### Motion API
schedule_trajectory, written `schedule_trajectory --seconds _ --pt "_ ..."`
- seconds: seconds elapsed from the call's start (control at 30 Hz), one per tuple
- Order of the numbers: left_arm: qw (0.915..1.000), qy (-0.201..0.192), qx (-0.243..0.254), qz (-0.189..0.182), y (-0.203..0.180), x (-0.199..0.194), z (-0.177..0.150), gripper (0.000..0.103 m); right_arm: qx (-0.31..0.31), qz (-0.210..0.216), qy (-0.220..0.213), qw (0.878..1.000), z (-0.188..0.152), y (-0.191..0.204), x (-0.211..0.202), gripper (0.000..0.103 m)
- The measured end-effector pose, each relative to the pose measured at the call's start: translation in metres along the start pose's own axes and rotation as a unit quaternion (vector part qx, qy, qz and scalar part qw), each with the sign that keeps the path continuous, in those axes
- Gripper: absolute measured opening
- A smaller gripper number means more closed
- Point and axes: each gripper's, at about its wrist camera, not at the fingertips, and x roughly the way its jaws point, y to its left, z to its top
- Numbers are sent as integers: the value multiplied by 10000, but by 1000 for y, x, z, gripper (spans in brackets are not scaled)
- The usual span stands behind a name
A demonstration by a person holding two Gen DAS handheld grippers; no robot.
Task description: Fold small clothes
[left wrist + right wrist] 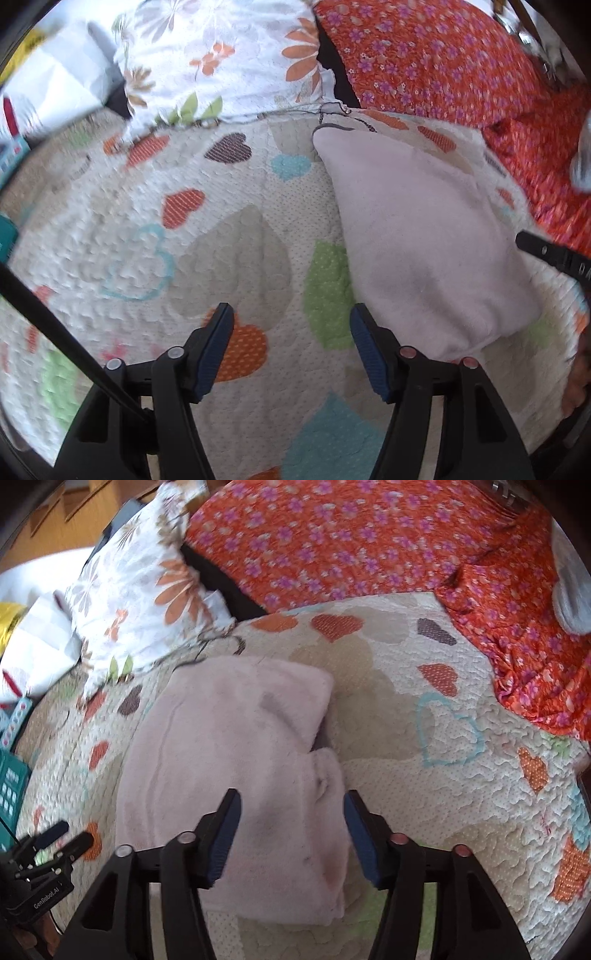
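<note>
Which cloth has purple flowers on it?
The orange blanket at the back. The pillow has orange flowers, and the quilt has hearts.

Two fisheye cameras, one riding behind each gripper, look steeply down at close range on a heart-patterned quilt (221, 206). The left wrist view catches the pale pink garment (424, 240) at its right; the right wrist view sits directly above it. Both share the floral pillow (140, 590) and orange blanket (351, 542) beyond.
</note>
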Motion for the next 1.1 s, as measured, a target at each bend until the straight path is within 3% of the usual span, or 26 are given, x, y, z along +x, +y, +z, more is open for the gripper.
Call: schedule_trajectory --seconds 0.17,0.27,0.33,0.43,0.47,0.5,0.53,0.6,0.7,0.77,0.8,0.87,0.97,1.1 --pt "9926 395 -676 -934 3 27 17 74 531 223 69 9983 11 -28 14 74" --pt "9800 789 -1036 -1504 -4 51 19 79 846 485 285 9948 13 -44 35 75" --pt "9740 891 -1251 -1666 -9 62 19 83 1071 718 502 9904 13 -52 52 76" --pt "9767 778 -1266 -1546 -16 63 20 85 1625 1397 821 9733 7 -62 78 74" --pt "9784 777 -1185 -1505 -20 62 20 68 1798 1592 843 9671 4 -62 82 64" --pt "9779 805 -1060 -1615 -25 59 21 51 1929 1752 887 9614 3 -61 84 47" --pt "9775 863 -957 -1673 -28 56 24 36 2090 1988 980 9525 2 -60 87 42" --pt "9816 682 -811 -1588 -30 41 27 30 2346 2312 1026 9386 1 -60 84 36" --pt "9852 588 -607 -1492 -31 25 30 29 2412 2540 1022 9311 -2 -60 74 35" --pt "9888 713 -318 -1273 -35 28 26 29 2291 2223 1141 9408 -6 -61 73 36" --pt "9901 793 -211 -1139 -37 31 23 28 2207 1960 1169 9483 -9 -64 72 45" --pt "9914 869 -67 -978 -36 33 17 28 2234 1800 1170 9508 -9 -68 70 55" --pt "9932 767 141 -868 -32 24 12 27 2157 1504 808 9614 -1 -70 50 55" --pt "9955 639 352 -611 -21 15 5 26 1463 1180 107 9821 13 -50 9 55"
